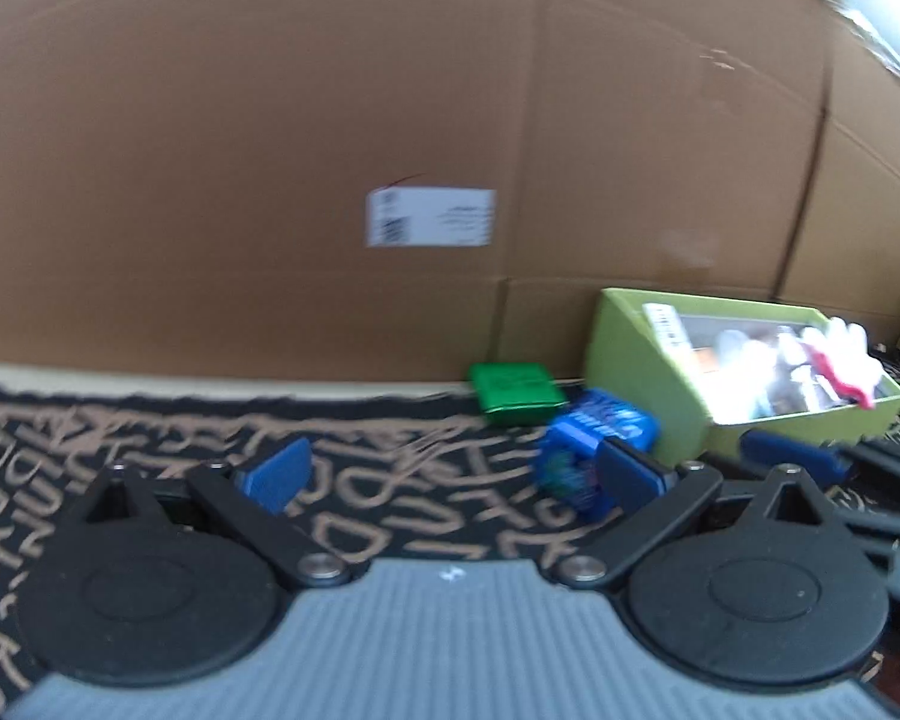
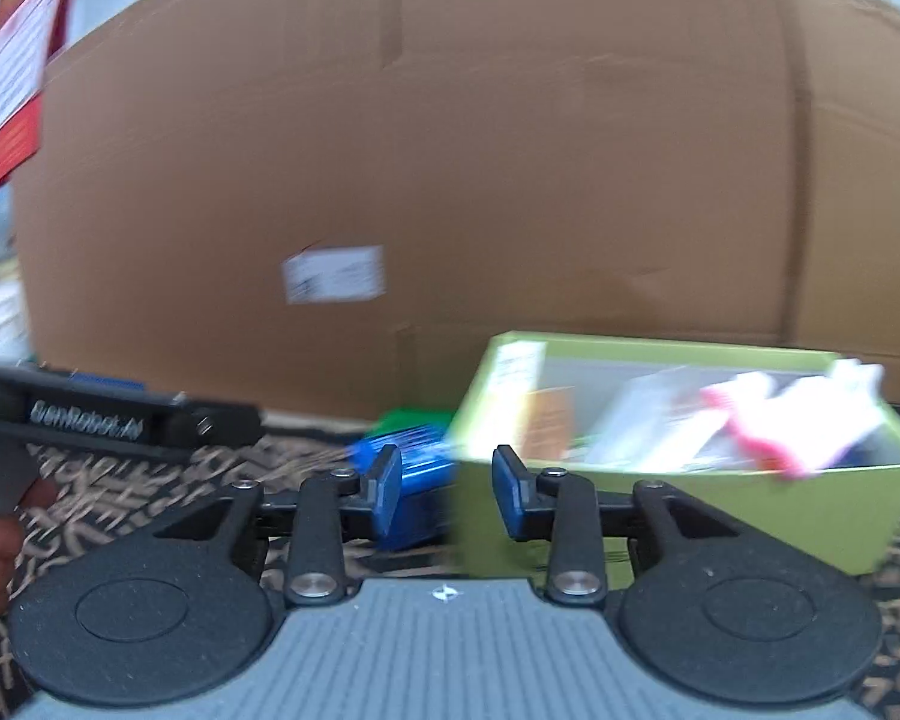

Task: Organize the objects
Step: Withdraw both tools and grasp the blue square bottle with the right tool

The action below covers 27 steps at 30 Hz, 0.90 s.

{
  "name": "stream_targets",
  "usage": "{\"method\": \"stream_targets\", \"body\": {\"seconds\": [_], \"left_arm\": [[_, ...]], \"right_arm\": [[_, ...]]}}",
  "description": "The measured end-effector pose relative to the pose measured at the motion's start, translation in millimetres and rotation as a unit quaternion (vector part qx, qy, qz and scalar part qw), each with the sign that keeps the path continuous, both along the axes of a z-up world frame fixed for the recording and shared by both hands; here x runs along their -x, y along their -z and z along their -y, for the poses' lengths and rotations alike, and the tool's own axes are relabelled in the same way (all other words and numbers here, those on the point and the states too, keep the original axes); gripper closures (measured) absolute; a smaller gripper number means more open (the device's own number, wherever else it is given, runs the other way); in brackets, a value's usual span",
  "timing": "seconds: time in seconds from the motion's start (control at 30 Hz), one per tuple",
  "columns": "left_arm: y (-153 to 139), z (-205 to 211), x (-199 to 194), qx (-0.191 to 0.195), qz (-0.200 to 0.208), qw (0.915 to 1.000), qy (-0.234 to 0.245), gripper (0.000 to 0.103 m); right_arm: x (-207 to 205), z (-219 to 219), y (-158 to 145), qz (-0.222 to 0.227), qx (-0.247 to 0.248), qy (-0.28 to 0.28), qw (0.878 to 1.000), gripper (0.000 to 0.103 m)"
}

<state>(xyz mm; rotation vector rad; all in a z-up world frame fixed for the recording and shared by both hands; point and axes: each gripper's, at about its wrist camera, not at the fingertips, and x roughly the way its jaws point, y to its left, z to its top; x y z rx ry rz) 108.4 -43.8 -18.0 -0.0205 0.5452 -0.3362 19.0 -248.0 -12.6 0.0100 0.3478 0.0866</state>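
- Cardboard fills the background: a big brown carton (image 1: 270, 150) with a white shipping label (image 1: 431, 218) stands behind a dark cloth (image 1: 150, 420) patterned with tan letter shapes, which covers the table.
- The things I am sorting lie at the foot of that carton: a blue packet (image 1: 594, 432) and, just behind it, a flat green box (image 1: 513, 391). Both sit on the cloth beside the left wall of a lime-green bin (image 2: 690, 510).
- That bin already holds a jumble of white, pink and orange packets (image 2: 750, 414); blur hides what they are.
- My left gripper (image 1: 450, 468) has its fingers (image 1: 276, 471) spread fully wide with nothing between them. The blue packet sits just behind the right-hand finger; I cannot tell whether they touch.
- My right gripper (image 2: 447, 489) has its fingers partly drawn in and holding nothing. They are aimed at the bin's near-left corner, with the blue packet behind the left finger.
- I judge this to be the reach for the next loose item, most likely the blue packet, which is not yet gripped.
- Next I would centre one pair of fingers around the packet, clamp, lift it clear of the bin wall and drop it inside.
- Both hands are converging on one spot, so a collision is possible.
- Readable writing: "GenRobot.AI" on the left gripper's body in the right wrist view. Print on the shipping label and on the red-and-white poster (image 2: 18, 60) at upper left is too smeared to read.
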Motion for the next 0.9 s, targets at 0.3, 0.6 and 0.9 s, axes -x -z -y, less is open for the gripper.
{"method": "stream_targets", "body": {"seconds": [0.3,0.6,0.9], "left_arm": [[10.2,-9.9,-5.1,-0.010,-0.009,0.9999,0.005,0.000],[18.3,-6.7,-16.2,-0.014,-0.025,0.9996,0.007,0.000],[21.8,-2.7,-22.6,-0.034,-0.029,0.9990,0.006,0.000]], "right_arm": [[-32.3,-26.8,16.3,-0.026,-0.006,0.021,0.999,0.043],[-45.5,-21.0,19.6,-0.041,0.028,0.087,0.995,0.032],[-83.8,-54.7,21.2,-0.024,0.184,-0.005,0.983,0.021]]}}
